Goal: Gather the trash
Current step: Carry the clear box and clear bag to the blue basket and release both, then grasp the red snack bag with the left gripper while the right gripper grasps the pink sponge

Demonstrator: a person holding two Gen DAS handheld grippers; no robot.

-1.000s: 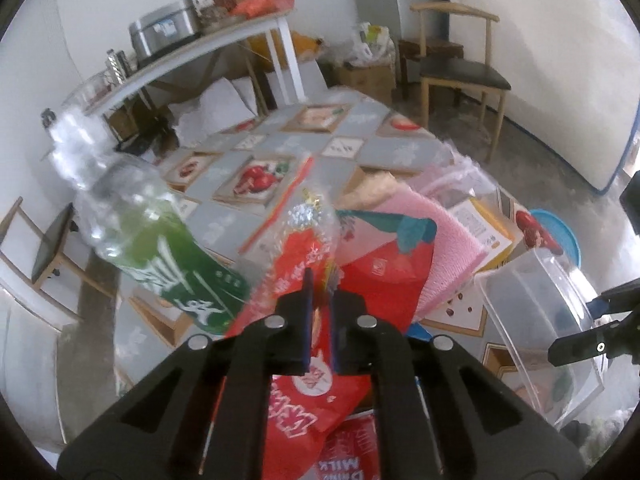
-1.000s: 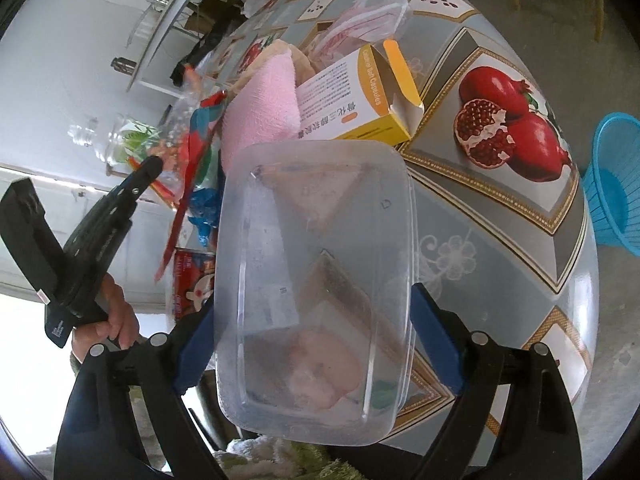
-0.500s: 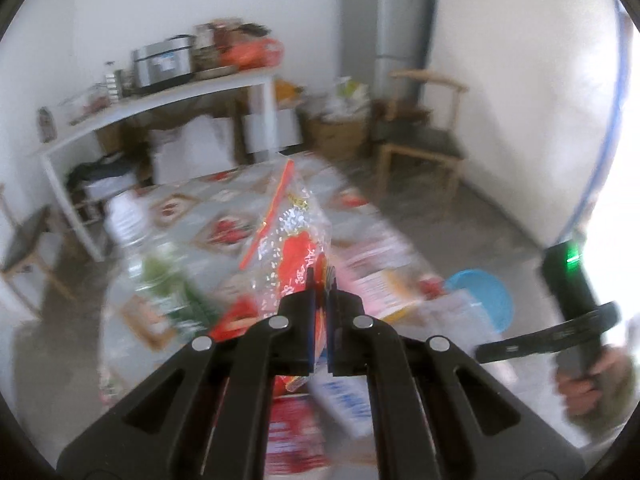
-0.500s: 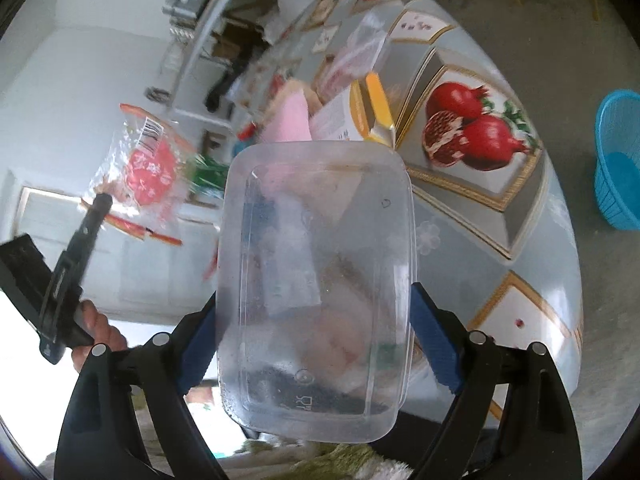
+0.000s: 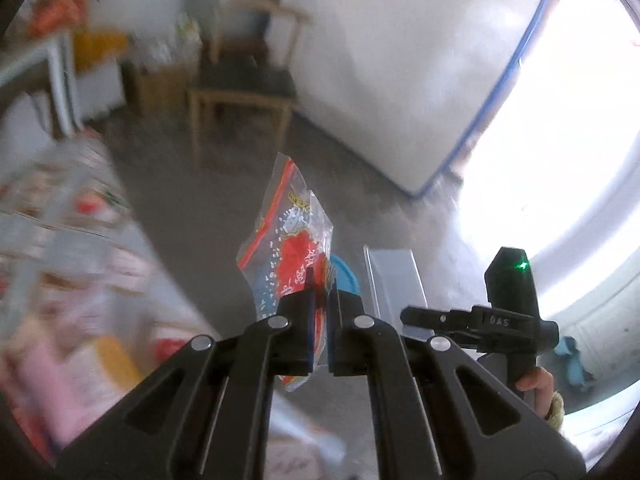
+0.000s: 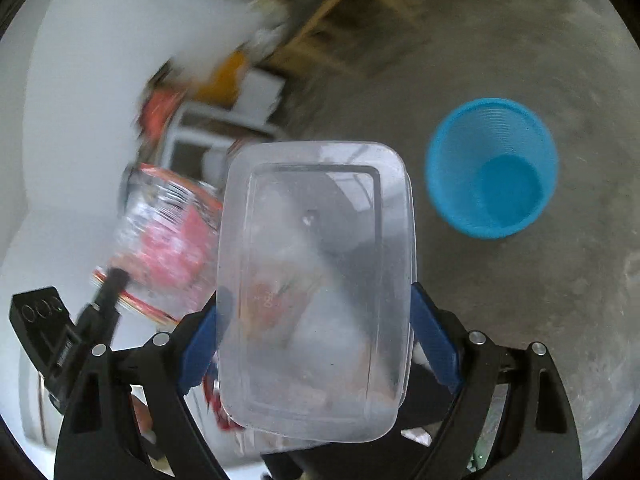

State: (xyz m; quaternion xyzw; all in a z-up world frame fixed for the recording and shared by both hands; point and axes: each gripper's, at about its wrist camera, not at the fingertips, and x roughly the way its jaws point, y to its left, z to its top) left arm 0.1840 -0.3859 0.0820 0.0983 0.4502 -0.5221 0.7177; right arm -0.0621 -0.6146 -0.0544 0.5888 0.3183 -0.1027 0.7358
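My left gripper (image 5: 322, 280) is shut on a clear and red snack wrapper (image 5: 294, 236), held up in the air past the table edge. The wrapper also shows blurred in the right wrist view (image 6: 168, 248). My right gripper (image 6: 316, 308) is shut on a clear plastic food container (image 6: 316, 280), held above the floor; the container also shows in the left wrist view (image 5: 394, 280). A blue trash basket (image 6: 492, 168) stands on the floor to the right of the container. In the left wrist view only its rim (image 5: 346, 276) peeks out behind the wrapper.
The littered table (image 5: 80, 280) is at the left, blurred. A wooden chair (image 5: 244, 80) stands on the grey concrete floor by the white wall. A white shelf with clutter (image 6: 216, 120) is at the back. Bright doorway at the right.
Both grippers have swung right, away from the table and out over the floor, each carrying its item. The blue basket has come into full view under the right gripper.
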